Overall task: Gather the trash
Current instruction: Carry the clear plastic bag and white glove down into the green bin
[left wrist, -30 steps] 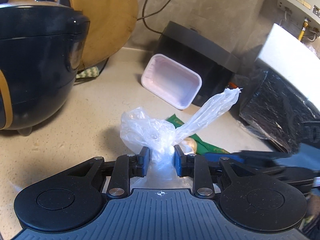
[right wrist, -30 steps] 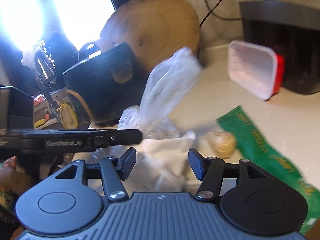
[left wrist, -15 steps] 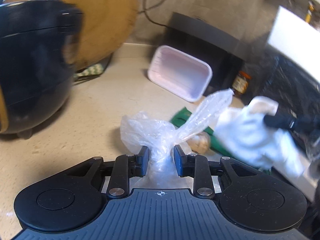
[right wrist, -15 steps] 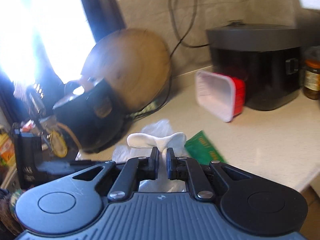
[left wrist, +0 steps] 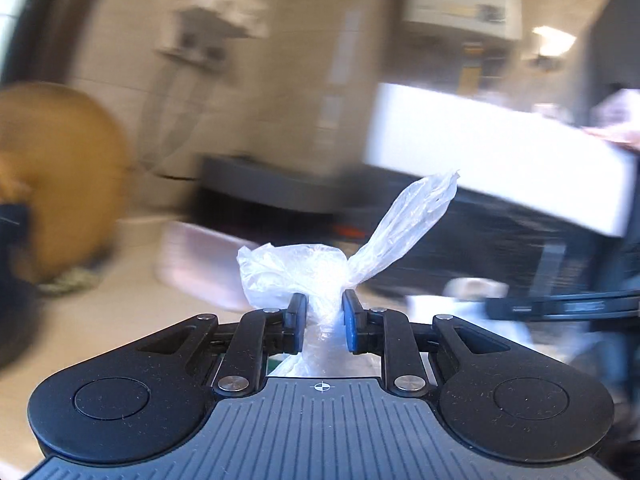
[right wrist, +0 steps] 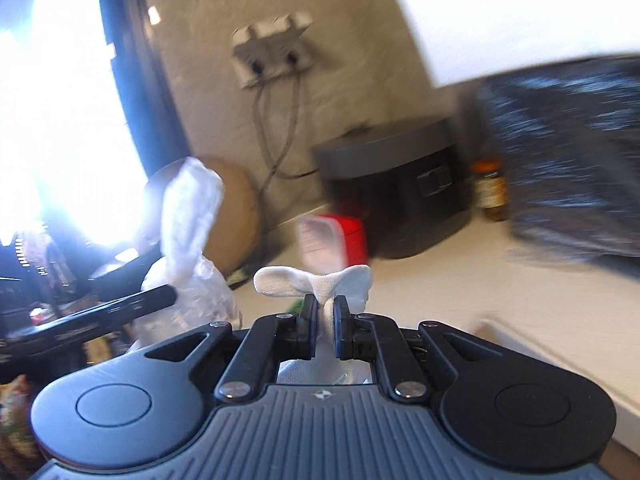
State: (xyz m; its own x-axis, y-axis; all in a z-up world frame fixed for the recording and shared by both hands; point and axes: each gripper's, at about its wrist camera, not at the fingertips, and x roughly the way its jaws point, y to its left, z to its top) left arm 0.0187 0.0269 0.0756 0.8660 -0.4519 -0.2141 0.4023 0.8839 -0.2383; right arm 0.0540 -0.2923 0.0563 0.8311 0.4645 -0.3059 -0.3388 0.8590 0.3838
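Trash is up off the counter (right wrist: 500,280) in both hands: the left gripper (left wrist: 323,316) is pinched on a crumpled clear plastic bag (left wrist: 316,268), one twisted tail sticking up to the right. The right gripper (right wrist: 324,322) is clamped on a white cloth-like wad (right wrist: 316,280), possibly tissue; everything behind is too blurred to read.

Clear crumpled plastic bag (left wrist: 304,268) pinched betw. jaws, tail sticking up-right; white cloth wad (right wrist: 316,278) pinched likewise, flared top.
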